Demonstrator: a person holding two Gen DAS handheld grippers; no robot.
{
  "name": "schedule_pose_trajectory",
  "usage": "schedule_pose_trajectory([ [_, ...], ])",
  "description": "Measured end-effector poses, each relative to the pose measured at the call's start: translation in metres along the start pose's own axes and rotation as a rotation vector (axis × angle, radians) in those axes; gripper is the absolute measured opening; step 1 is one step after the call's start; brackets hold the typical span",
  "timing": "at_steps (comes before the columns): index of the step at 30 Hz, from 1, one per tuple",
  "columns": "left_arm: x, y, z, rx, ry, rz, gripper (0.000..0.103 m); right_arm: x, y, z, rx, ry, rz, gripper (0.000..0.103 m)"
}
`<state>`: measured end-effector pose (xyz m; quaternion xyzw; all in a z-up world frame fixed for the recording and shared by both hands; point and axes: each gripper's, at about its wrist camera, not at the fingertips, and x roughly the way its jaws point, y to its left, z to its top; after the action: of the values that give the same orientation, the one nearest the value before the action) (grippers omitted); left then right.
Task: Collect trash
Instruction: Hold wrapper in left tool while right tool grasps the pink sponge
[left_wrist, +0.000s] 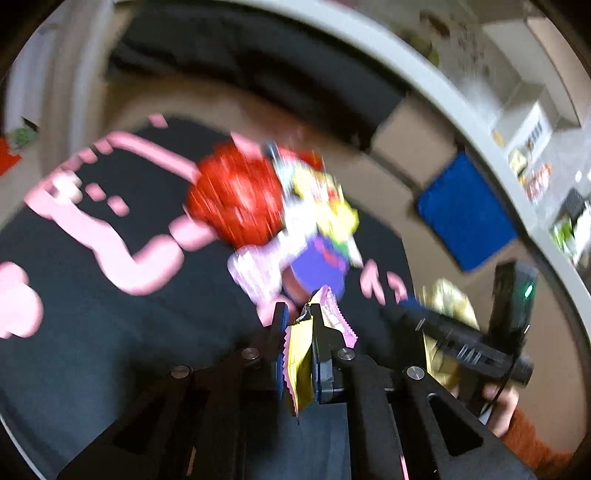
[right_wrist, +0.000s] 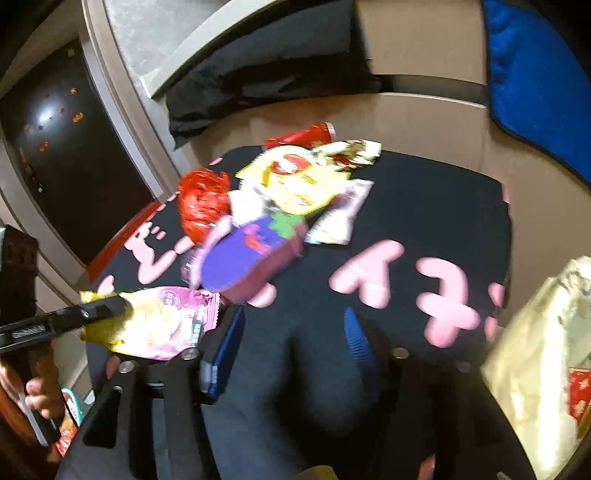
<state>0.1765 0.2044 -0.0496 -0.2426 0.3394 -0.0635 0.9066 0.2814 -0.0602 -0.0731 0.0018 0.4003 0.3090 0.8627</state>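
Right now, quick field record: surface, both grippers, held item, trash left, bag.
surface: black mat with pink lettering
left gripper: shut on pink and yellow wrapper
right gripper: open, nothing between its jaws
trash left: red foil wrapper, yellow snack bag, purple packet, piled mid-mat
bag: pale bag at the right edge of the right wrist view
image quality: motion blur, labels unreadable

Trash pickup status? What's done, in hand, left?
Done: can't confirm; a pale bag at the right edge may hold collected trash. In hand: the left hand-held gripper is shut on a pink-and-yellow snack wrapper. The right hand-held gripper is open, empty. Left: red foil wrapper, yellow packet, purple pack on the black mat.
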Motion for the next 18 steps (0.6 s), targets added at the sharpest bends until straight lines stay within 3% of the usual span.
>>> schedule_pose_trajectory([
  [3, -0.022, 0.007, 0.008, -0.020, -0.103, 0.040, 0.011, 0.020, 0.022, 0.005, -0.023, 0.032, -0.001, 0.058],
  [7, -0.040, 0.029, 0.015, -0.087, -0.175, 0.048, 0.011, 0.044, 0.047, 0.012, -0.080, 0.053, -0.040, 0.058],
  [14, -0.045, 0.066, 0.022, -0.200, -0.203, 0.027, 0.011, 0.078, 0.031, 0.036, 0.081, 0.079, -0.061, 0.058],
  [18, -0.042, 0.076, 0.021, -0.217, -0.196, 0.033, 0.011, 0.091, 0.028, 0.039, 0.131, 0.093, -0.025, 0.066],
])
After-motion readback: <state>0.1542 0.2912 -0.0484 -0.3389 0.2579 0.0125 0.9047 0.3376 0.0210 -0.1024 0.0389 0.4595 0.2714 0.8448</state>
